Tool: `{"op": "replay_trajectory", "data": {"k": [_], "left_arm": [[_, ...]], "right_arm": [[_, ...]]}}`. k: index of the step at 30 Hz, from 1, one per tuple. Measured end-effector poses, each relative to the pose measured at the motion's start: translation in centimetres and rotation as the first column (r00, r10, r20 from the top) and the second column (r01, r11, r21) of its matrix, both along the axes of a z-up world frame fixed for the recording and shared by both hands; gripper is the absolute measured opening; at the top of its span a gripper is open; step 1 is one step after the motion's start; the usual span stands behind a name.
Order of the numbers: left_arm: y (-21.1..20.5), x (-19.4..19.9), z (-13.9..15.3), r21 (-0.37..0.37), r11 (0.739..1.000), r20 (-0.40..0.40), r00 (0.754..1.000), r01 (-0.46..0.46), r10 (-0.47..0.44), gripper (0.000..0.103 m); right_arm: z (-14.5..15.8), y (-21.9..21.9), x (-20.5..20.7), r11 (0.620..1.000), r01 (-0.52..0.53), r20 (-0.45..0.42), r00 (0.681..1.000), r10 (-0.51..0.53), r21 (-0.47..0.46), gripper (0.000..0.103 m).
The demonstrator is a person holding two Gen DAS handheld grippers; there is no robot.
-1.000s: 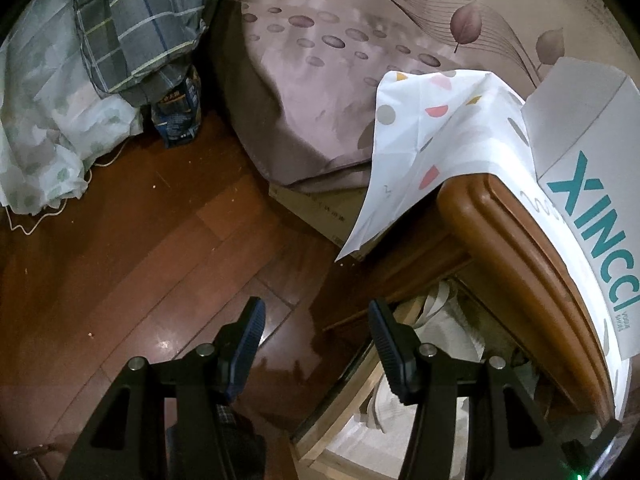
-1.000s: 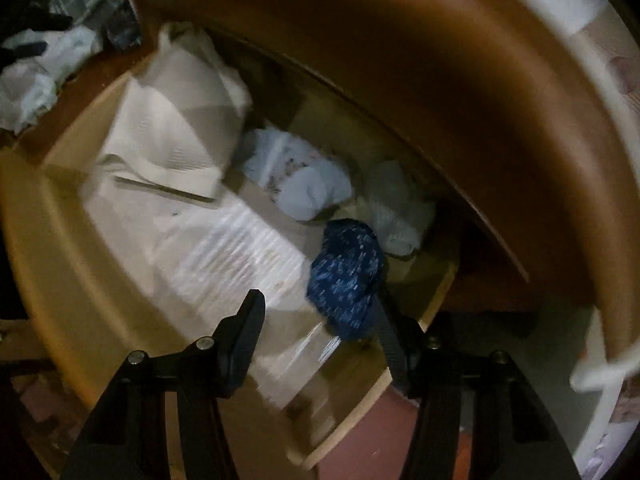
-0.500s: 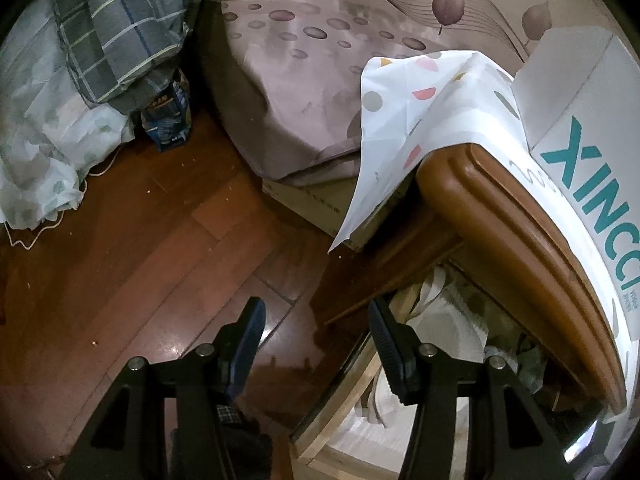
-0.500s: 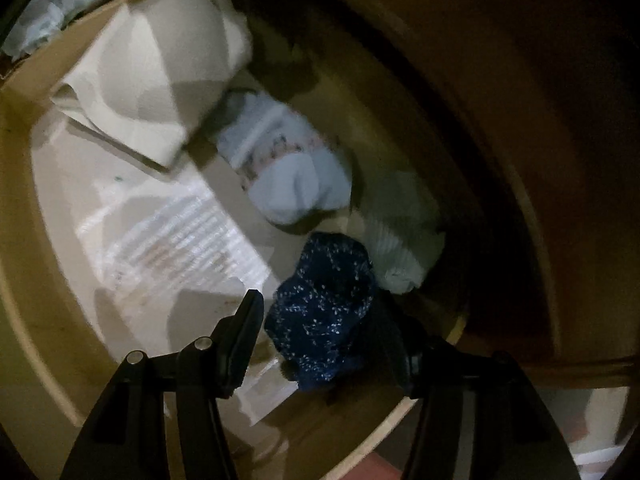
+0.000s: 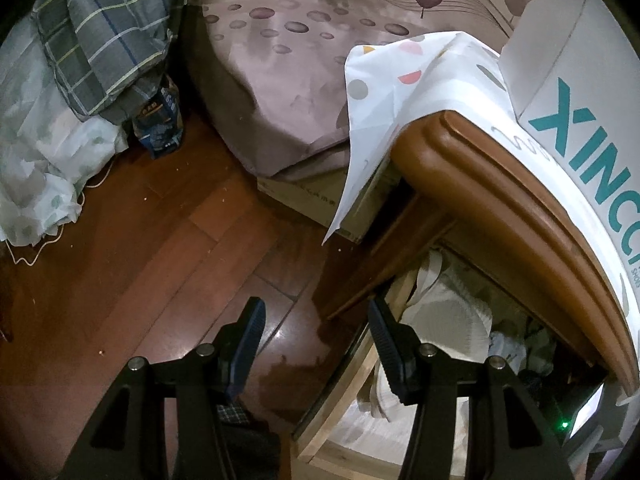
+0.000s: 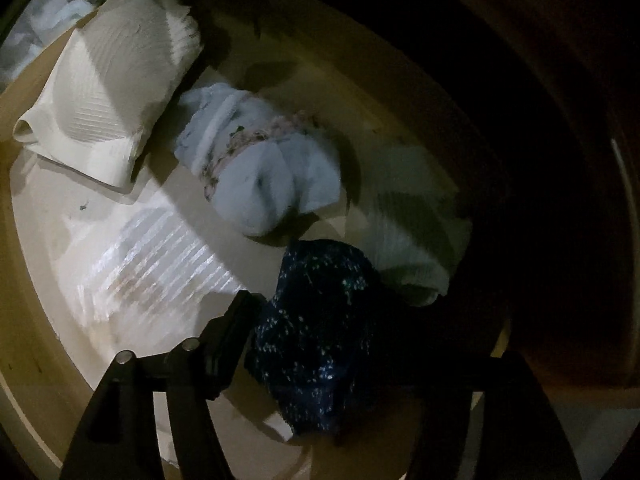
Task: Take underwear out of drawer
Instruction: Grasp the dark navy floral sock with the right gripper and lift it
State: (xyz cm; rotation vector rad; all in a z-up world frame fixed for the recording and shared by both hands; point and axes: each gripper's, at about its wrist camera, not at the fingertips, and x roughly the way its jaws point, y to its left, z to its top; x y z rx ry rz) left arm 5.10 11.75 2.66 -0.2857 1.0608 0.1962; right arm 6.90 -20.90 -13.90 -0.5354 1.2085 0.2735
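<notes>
A dark blue speckled underwear (image 6: 320, 328) lies bunched at the near right of the open drawer (image 6: 32, 360). My right gripper (image 6: 324, 312) is low inside the drawer, its jaws opening on either side of that blue piece. The left finger (image 6: 240, 312) stands at its edge, and the right finger is lost in shadow. No pad visibly presses on it. In the left wrist view, my left gripper (image 5: 316, 336) hangs open and holds nothing, above the floor beside the drawer's front corner (image 5: 340, 400).
The drawer also holds a folded white garment (image 6: 108, 108), a rolled light blue one (image 6: 260, 160) and a pale ribbed one (image 6: 416, 240) on a paper liner (image 6: 140, 260). The wooden cabinet top (image 5: 500, 200) overhangs it and carries a white box (image 5: 580, 140). A bed (image 5: 300, 60) stands behind.
My right gripper has sunk into the drawer towards the blue underwear and its jaws have widened around it. The left gripper has stayed in place, and its view has turned slightly.
</notes>
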Motion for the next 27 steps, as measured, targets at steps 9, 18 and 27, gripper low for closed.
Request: {"op": "replay_trajectory", "data": {"k": [9,18,27], "left_arm": [[-0.5,0.1,-0.2,0.013,1.0,-0.012,1.0,0.017,-0.017,0.055],[-0.4,0.2,-0.3,0.005,1.0,-0.019,1.0,0.018,-0.017,0.055],[-0.5,0.1,-0.3,-0.001,0.999,-0.01,0.999,0.034,-0.034,0.055]], "right_arm": [[-0.5,-1.0,0.2,1.0,0.0,0.026,1.0,-0.001,0.02,0.07],[-1.1,-2.9,0.0,0.998,0.013,-0.003,1.0,-0.013,0.054,0.066],[-1.6,-3.3,-0.6,0.999,0.009,-0.028,1.0,-0.007,0.049,0.065]]}}
